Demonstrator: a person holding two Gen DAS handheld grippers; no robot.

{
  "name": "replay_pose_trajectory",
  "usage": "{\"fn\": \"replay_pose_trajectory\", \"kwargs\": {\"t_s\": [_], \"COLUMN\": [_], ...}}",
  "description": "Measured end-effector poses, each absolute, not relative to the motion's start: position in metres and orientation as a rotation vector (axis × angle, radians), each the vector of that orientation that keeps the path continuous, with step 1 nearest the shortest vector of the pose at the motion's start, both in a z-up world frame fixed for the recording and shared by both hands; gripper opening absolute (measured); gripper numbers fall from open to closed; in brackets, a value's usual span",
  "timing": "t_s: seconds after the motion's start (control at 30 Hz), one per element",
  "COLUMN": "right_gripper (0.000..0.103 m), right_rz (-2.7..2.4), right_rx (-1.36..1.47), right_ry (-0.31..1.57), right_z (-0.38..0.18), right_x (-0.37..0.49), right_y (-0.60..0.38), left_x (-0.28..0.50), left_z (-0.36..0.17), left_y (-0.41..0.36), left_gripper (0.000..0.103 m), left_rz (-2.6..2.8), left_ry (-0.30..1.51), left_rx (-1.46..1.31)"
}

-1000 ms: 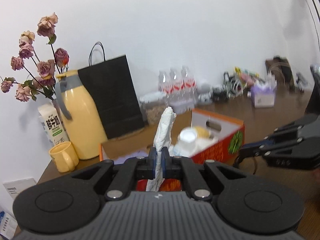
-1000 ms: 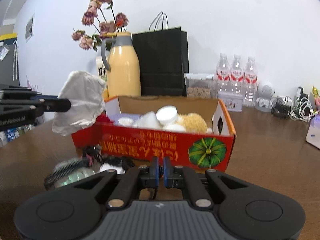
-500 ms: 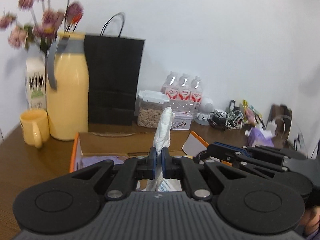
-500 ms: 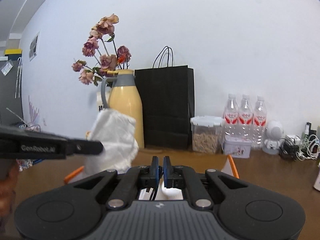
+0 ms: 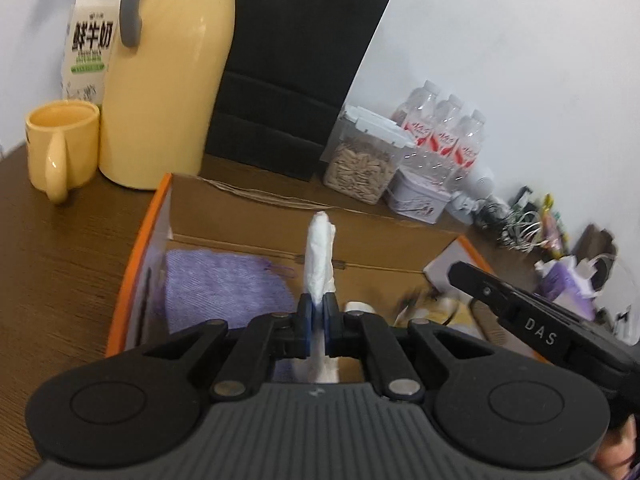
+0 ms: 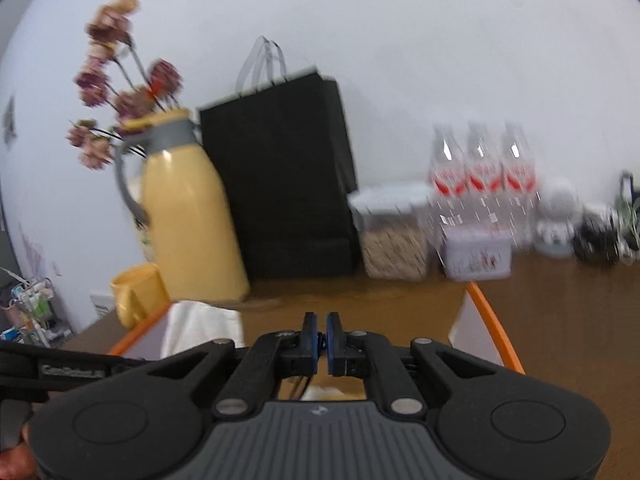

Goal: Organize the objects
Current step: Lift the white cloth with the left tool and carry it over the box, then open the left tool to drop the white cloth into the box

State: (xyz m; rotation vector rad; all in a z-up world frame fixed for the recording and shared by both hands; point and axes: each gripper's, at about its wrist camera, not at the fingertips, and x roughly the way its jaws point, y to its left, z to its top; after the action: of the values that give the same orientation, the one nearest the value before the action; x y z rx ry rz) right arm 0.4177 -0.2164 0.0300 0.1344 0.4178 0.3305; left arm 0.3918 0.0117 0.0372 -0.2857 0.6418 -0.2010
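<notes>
Now | left fingers (image 5: 315, 314) clamp white cloth (image 5: 319, 264) | right fingers (image 6: 320, 338) pinch black cord (image 6: 319, 339)

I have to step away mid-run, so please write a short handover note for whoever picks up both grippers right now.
Left gripper: shut on a crumpled white cloth, held over the open cardboard box.
Right gripper: shut on something thin and dark, apparently a cord; it is also over the box, at the right.
In the box: a purple cloth at the left; small items at the right, too blurred to name.
Done: some things are already boxed.
Left: the white cloth and the right gripper's item are not yet released into the box. The yellow mug and jug stand behind it.
</notes>
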Motion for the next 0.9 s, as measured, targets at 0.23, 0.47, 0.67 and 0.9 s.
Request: {"fn": "replay_pose_trajectory", "kwargs": {"t_s": [0.23, 0.47, 0.67, 0.9], "right_gripper": [0.011, 0.07, 0.099, 0.103], "right_rz": [0.287, 0.252, 0.24, 0.243], "right_rx": [0.087, 0.063, 0.073, 0.054], "right_ry": [0.449, 0.424, 0.405, 0.406], "right_z": [0.024, 0.032, 0.036, 0.04], "right_x": [0.409, 0.396, 0.39, 0.383], "right_y": [-0.22, -0.228, -0.236, -0.234], "left_x": [0.377, 0.353, 0.346, 0.341], "left_z": [0.038, 0.05, 0.056, 0.058], "left_y": [0.001, -0.011, -0.011, -0.012], "left_gripper": [0.015, 0.101, 0.103, 0.103], "left_rz": [-0.125, -0.054, -0.023, -0.017], "left_ry": [0.57, 0.388, 0.357, 0.348], "left_rx": [-0.16, -0.057, -0.064, -0.065]}}
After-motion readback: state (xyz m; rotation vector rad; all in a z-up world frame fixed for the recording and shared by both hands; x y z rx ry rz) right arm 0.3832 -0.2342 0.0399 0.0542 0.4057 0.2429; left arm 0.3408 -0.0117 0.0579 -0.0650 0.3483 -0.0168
